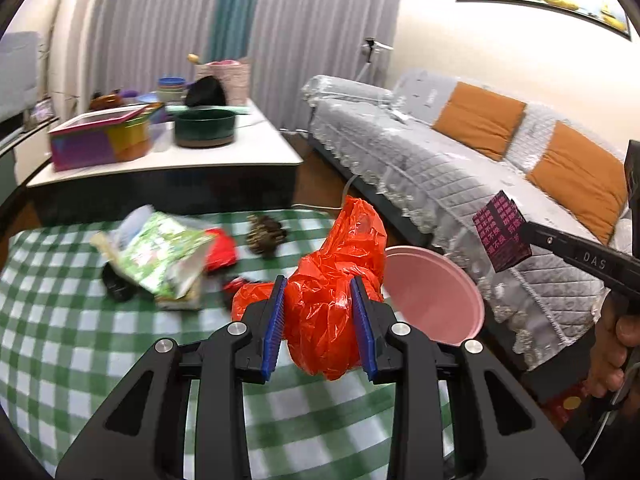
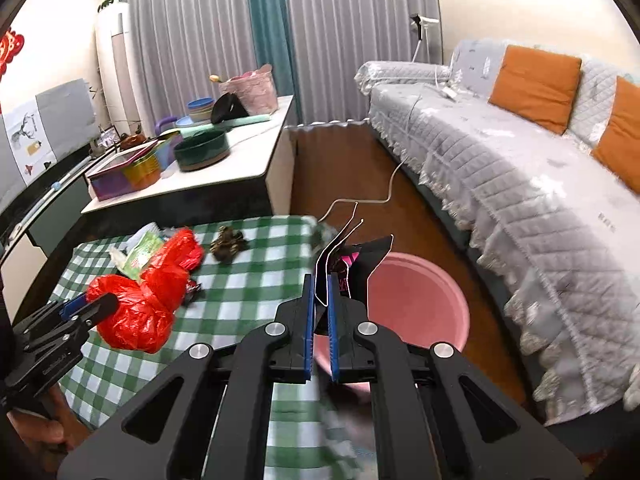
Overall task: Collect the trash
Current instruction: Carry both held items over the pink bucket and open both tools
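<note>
Two tongs, each gripping one piece of trash above the checked surface and the pink basin.

My left tongs [image 1: 320, 312] are partly closed, their blue pads pressed on one crumpled red plastic bag [image 1: 332, 304], lifted over the surface's edge; my right tongs [image 2: 319, 312] are nearly shut, pinching one flattened black-and-pink carton [image 2: 352, 264] above the one pink basin [image 2: 416, 304] on the wooden floor. Left on the green-and-white checked surface [image 1: 80, 340]: one green-printed wrapper [image 1: 160, 256], one brown clump [image 1: 266, 234], and some small red and dark scraps I cannot count. Behind stands a white counter [image 2: 248, 160] with bowls and boxes, grey curtains [image 2: 200, 28], and a grey-covered sofa [image 2: 500, 168] with two orange cushions.
</note>
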Demonstrator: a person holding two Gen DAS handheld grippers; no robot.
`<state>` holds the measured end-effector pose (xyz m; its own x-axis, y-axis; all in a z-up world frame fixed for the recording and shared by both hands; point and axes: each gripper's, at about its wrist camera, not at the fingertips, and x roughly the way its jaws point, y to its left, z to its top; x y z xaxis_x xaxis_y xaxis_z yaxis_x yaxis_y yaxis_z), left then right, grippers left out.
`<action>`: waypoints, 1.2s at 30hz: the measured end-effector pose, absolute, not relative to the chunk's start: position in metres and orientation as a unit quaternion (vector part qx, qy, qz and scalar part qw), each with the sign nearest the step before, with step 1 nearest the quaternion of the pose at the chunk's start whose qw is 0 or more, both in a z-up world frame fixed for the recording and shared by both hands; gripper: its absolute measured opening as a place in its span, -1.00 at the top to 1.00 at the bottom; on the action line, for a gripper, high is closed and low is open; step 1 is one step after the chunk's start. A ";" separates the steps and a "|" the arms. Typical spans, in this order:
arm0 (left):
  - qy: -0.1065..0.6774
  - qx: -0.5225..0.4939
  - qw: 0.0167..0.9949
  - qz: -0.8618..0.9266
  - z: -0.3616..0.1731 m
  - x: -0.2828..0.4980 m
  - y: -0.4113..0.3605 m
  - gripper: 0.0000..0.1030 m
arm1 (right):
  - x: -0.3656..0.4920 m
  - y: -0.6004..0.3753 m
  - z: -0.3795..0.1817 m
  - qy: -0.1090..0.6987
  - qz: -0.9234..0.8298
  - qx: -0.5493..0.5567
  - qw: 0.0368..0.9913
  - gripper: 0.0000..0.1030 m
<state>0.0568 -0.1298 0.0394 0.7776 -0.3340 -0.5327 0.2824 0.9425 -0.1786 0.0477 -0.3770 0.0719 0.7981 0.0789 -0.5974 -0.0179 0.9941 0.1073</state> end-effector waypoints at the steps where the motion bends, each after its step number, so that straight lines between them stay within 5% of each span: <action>1: 0.291 -0.047 0.940 -0.169 0.040 0.061 -0.135 0.39 | 0.050 -0.381 0.075 0.317 0.026 0.047 0.947 0.87; 34: 0.327 0.005 0.910 -0.255 -0.004 0.181 -0.297 0.38 | 0.133 -0.457 0.010 0.353 -0.004 0.055 0.934 0.87; 36: 0.334 0.003 0.907 -0.258 -0.005 0.184 -0.300 0.21 | 0.134 -0.458 0.009 0.357 -0.004 0.059 0.932 0.80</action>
<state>0.1843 -0.3000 -0.0055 0.6437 -0.4656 -0.6073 0.4694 0.8670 -0.1672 0.1344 -0.4581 0.0089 0.7447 0.0353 -0.6664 0.0492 0.9930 0.1076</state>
